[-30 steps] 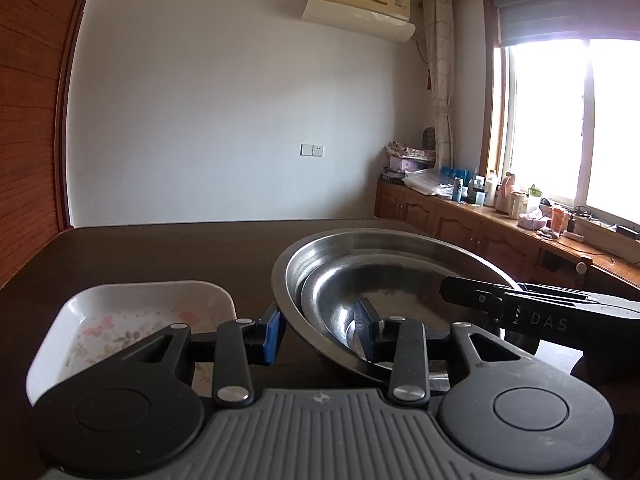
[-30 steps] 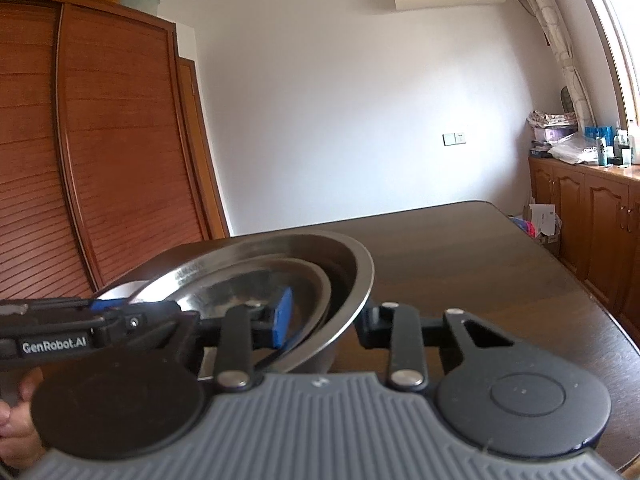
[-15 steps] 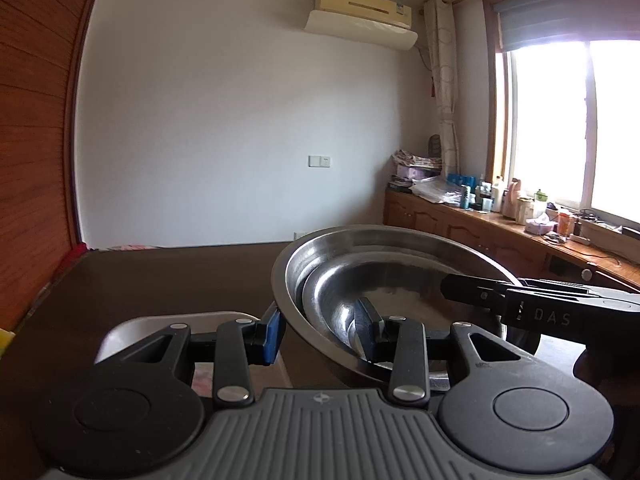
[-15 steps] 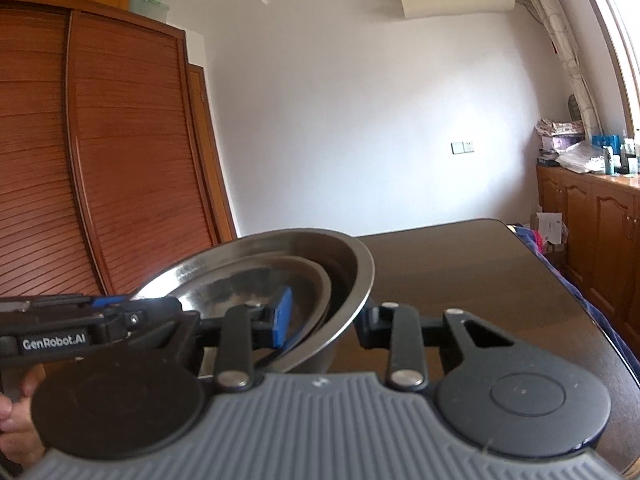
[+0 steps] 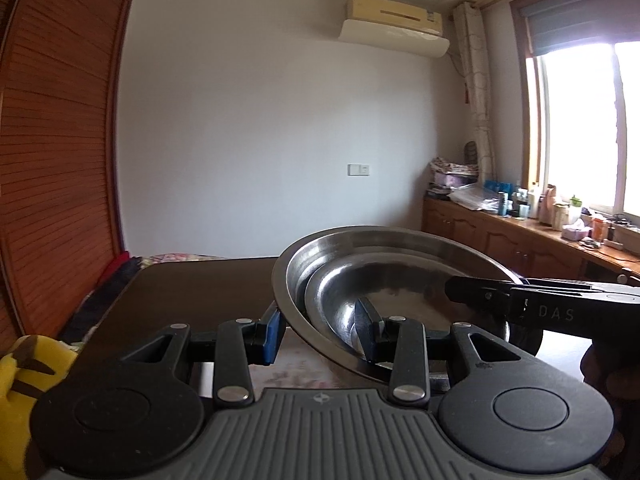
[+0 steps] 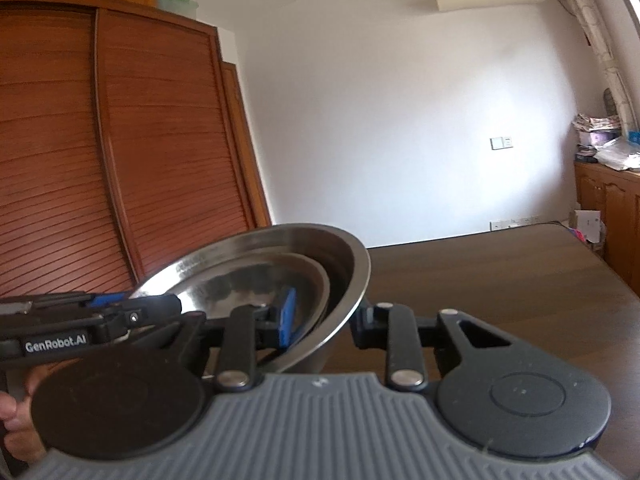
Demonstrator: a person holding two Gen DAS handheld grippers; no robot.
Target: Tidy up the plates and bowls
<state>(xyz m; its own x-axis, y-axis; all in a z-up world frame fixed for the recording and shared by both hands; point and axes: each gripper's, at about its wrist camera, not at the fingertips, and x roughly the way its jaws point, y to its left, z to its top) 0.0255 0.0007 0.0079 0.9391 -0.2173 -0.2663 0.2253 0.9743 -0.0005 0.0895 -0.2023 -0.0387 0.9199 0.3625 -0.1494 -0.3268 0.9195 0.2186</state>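
Two nested steel bowls, a smaller one inside a larger, hang tilted above the dark table. My left gripper is shut on their near-left rim, one blue pad outside the wall and the other finger inside the inner bowl. In the right wrist view the same bowls sit in my right gripper. Its blue pad is inside and its other finger outside, and its jaws are closing on the wall. Each gripper shows in the other's view: the right gripper and the left gripper. A white floral dish lies below, mostly hidden.
A yellow soft object sits at the lower left corner. A wooden slatted wardrobe stands on the left. Low cabinets crowded with bottles run under the window on the right. A person's hand holds the left gripper.
Both grippers have risen and shifted with the bowls held between them. The white dish, plain at the lower left earlier, has slid under the left gripper. The right gripper's inner pad has moved closer to the wall.
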